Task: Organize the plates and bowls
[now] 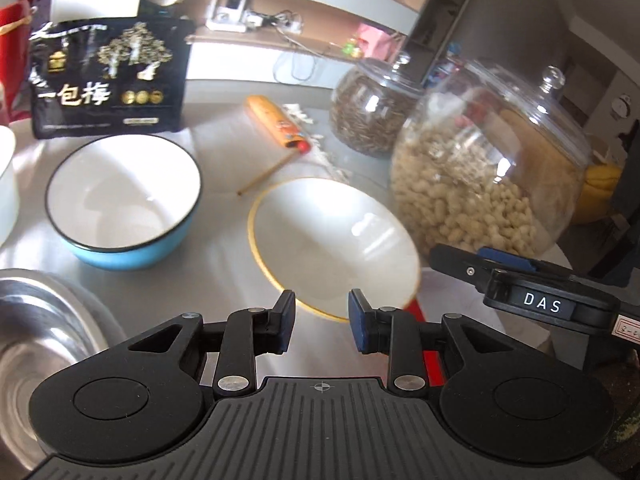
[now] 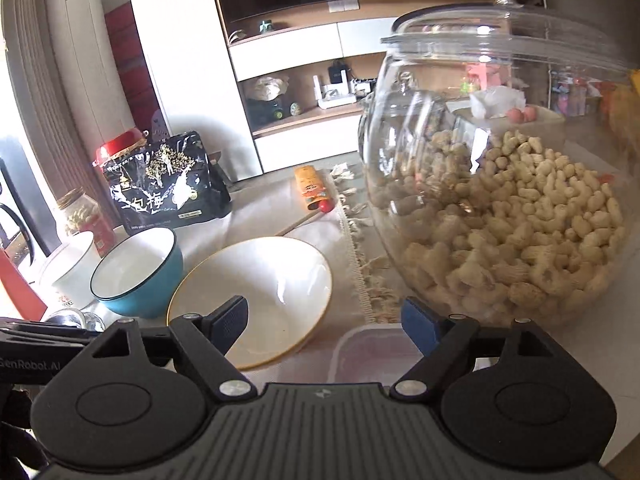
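My left tongs (image 1: 321, 320) stand partly open with nothing between the pads, just before the near rim of the yellow-rimmed bowl (image 1: 332, 240), not touching it. My right tongs (image 2: 324, 330) are spread wide and empty; between them I see a clear plastic lid (image 2: 372, 354) lying on the tabletop (image 1: 224, 160). In the left view the right tongs show at the right edge, beside the same bowl.

The yellow-rimmed bowl sits tilted, its white inside turned toward me. Just to its left stands the blue bowl (image 1: 124, 200), upright, white inside with a dark rim; the two look close, whether touching I cannot tell. A steel bowl (image 1: 44, 340) lies nearest on the left, and a white cup (image 2: 70, 268) stands beyond the blue bowl.

On the right rises a big glass jar of peanuts (image 2: 500, 208), lid on. Further back lie an orange packet (image 1: 276, 124), a second jar of dark seeds (image 1: 368, 112) and a black snack bag (image 1: 108, 80).
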